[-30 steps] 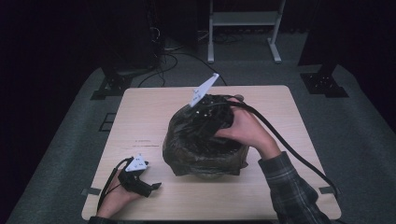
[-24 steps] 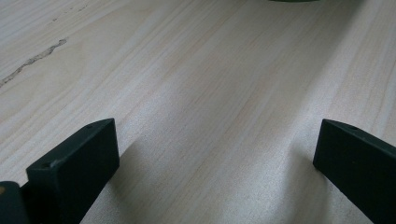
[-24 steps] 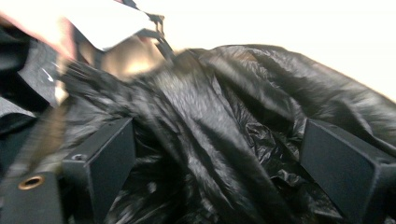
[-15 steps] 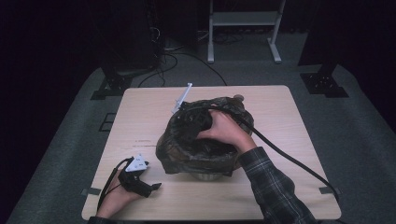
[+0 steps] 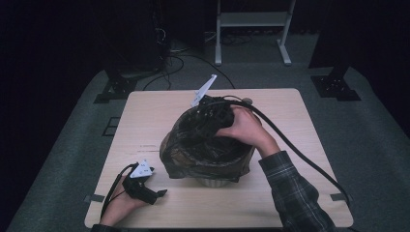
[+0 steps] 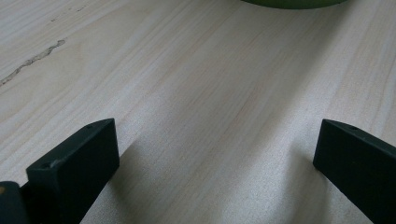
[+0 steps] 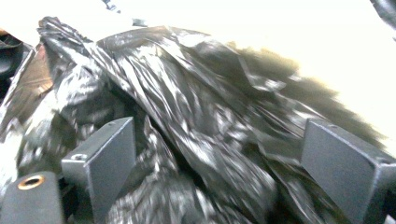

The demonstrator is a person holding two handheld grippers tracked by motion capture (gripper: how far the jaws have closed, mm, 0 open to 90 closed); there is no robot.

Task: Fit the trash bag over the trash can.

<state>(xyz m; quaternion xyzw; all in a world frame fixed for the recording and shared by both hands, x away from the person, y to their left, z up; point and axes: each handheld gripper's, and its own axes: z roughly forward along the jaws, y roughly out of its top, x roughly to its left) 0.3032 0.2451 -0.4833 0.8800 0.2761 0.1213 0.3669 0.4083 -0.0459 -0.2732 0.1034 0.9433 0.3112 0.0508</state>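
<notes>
Right gripper, jaws spread wide, sits on the far rim of the black bin liner draped over the bin mid-table, so we work with it, while our left gripper, also spread, rests well nearer us.

Wooden table with a bin sitting mid-table, covered by a crinkly dark bin bag. The right gripper is down at the bag's far rim, the person's right hand resting on the bag and a thick black cable trailing off toward the near right edge. The left gripper just lies on the table near the front left corner, apart from the bag, with the left hand behind it.
</notes>
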